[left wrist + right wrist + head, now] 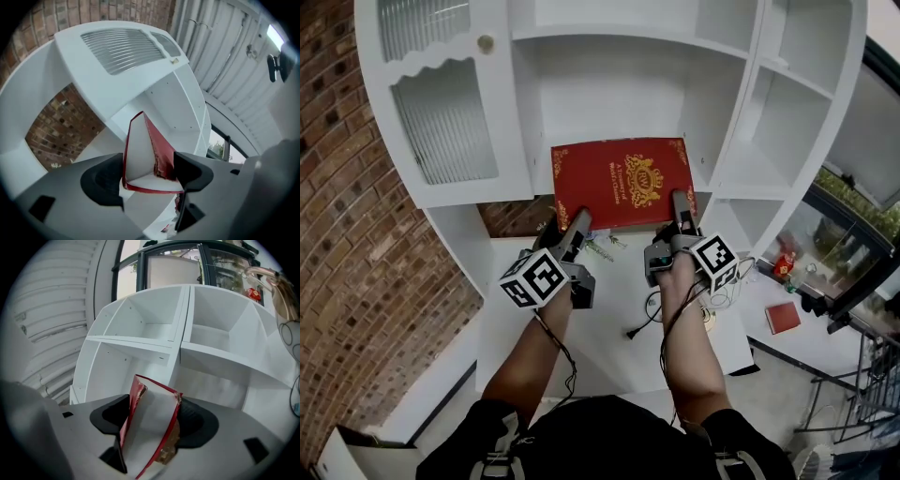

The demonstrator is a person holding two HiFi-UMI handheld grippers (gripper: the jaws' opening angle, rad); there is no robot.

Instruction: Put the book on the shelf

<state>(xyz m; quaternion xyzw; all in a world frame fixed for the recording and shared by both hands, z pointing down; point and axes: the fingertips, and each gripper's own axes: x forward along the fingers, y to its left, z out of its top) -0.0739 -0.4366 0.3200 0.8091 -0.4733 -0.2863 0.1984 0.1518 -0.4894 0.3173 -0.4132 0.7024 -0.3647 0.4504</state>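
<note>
Red hardback flat in the white shelf

The gilt-stamped book (pixel 621 183) lies cover-up in the smooth, white-painted shelf's (pixel 609 94) middle bay. The left claw (pixel 578 221) and right claw (pixel 679 202) stand apart, loosely straddling its near corners.

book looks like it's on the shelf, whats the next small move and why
Probably draw both grippers straight back. The red book appears to rest in the middle compartment of the white shelf, and the left gripper and right gripper each have a near corner between jaws that look spread wide rather than pinching. Keep level so neither drags it out.
</note>
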